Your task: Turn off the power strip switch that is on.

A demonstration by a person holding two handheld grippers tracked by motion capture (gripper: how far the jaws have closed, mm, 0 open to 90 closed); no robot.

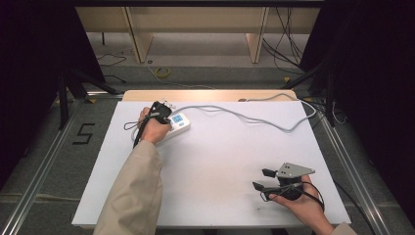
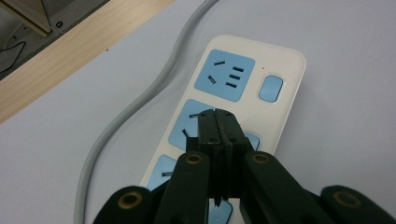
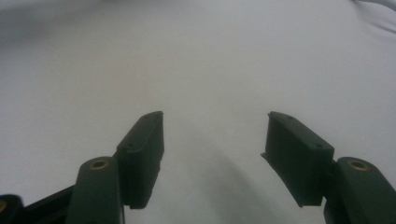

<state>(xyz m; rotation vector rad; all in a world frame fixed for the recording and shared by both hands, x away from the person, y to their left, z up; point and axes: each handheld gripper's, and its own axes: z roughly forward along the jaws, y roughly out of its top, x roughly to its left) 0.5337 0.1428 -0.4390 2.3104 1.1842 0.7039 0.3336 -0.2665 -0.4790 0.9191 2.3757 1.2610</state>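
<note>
One power strip (image 2: 254,100) lies at the far left of the white table (image 1: 220,161), near its back edge. We count three blue socket panels on it in the left gripper view: one in full at the top (image 2: 226,75), a second partly behind our jaws, a third cut off at the bottom edge. Beside the top panel sits one blue switch (image 2: 271,88); a second blue patch shows beside the middle panel, too hidden to name. One tiny red dot sits above the switch.

Our left gripper (image 2: 218,122) is over the middle panel, its two jaws pressed flat together with nothing between them. Whether the tips touch the strip we cannot tell. From above, the left gripper (image 1: 161,113) covers the strip's near end.

One grey cord (image 1: 254,117) runs from the strip across the far part of the table to its right back corner.

Our right gripper (image 1: 264,178) rests well apart, at the near right of the table, jaws spread wide and holding nothing; the right gripper view shows the gap (image 3: 215,154) over bare table.

Two sleeves and two hands come in from the near edge. One "5" (image 1: 84,133) is marked on the floor to the left.
</note>
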